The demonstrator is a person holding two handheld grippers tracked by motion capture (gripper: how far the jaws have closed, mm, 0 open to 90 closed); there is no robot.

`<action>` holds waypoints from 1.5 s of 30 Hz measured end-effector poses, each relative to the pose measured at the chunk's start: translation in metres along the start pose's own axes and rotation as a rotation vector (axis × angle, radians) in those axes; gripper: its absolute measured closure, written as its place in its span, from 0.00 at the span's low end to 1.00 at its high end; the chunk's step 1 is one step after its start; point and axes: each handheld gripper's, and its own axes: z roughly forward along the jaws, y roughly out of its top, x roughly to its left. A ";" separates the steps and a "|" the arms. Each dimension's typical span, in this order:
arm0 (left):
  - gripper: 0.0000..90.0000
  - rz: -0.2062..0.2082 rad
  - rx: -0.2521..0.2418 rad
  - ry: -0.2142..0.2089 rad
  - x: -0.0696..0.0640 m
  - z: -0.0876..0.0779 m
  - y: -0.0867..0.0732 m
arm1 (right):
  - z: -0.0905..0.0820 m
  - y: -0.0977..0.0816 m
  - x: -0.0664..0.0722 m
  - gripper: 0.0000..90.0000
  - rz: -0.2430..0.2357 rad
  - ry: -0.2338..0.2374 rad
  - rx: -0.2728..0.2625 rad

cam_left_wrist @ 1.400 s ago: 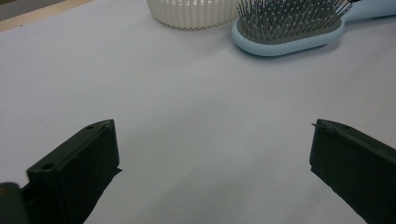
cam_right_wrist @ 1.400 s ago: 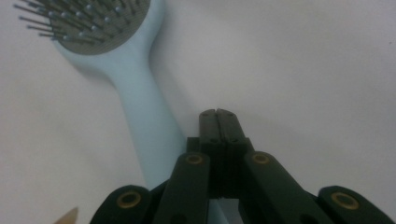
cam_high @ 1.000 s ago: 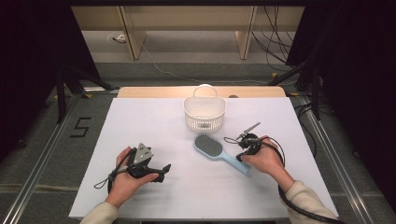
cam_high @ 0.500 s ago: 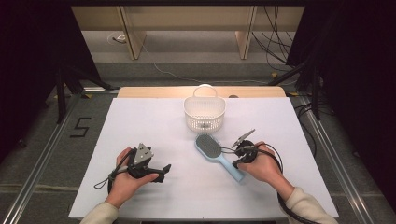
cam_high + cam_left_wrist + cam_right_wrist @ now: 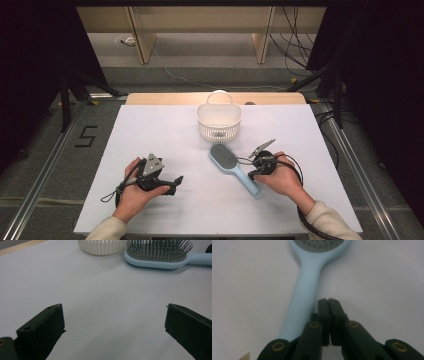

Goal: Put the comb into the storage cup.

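Observation:
A light-blue hairbrush [image 5: 226,158] lies bristles-up on the white table [image 5: 165,130], its handle [image 5: 304,297] pointing toward the near right. My right gripper [image 5: 252,174] sits just right of that handle, jaws shut with nothing between them [image 5: 328,300]. My left gripper [image 5: 174,181] rests low on the table at the near left, facing right. It stands open over bare table [image 5: 115,322]. The brush head [image 5: 156,255] lies well ahead of the left gripper.
A white slotted basket [image 5: 219,120] with a loop handle stands upright just beyond the brush head, near the table's far edge [image 5: 102,246]. Cables trail from both grippers toward the near edge. Dark floor and metal rails surround the table.
The right hand has drifted a little toward the near edge, from beside the brush head to alongside its handle. The left hand and the brush have stayed put.

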 end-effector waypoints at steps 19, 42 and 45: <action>0.02 0.006 -0.007 -0.002 -0.001 -0.002 0.001 | -0.031 -0.026 -0.018 0.47 0.019 0.039 -0.513; 0.02 0.009 -0.011 -0.005 -0.002 -0.002 0.002 | -0.060 -0.058 -0.020 0.15 0.019 -0.009 -0.757; 0.02 0.009 -0.011 -0.005 -0.002 -0.002 0.002 | -0.062 -0.058 -0.021 0.15 0.022 -0.013 -0.769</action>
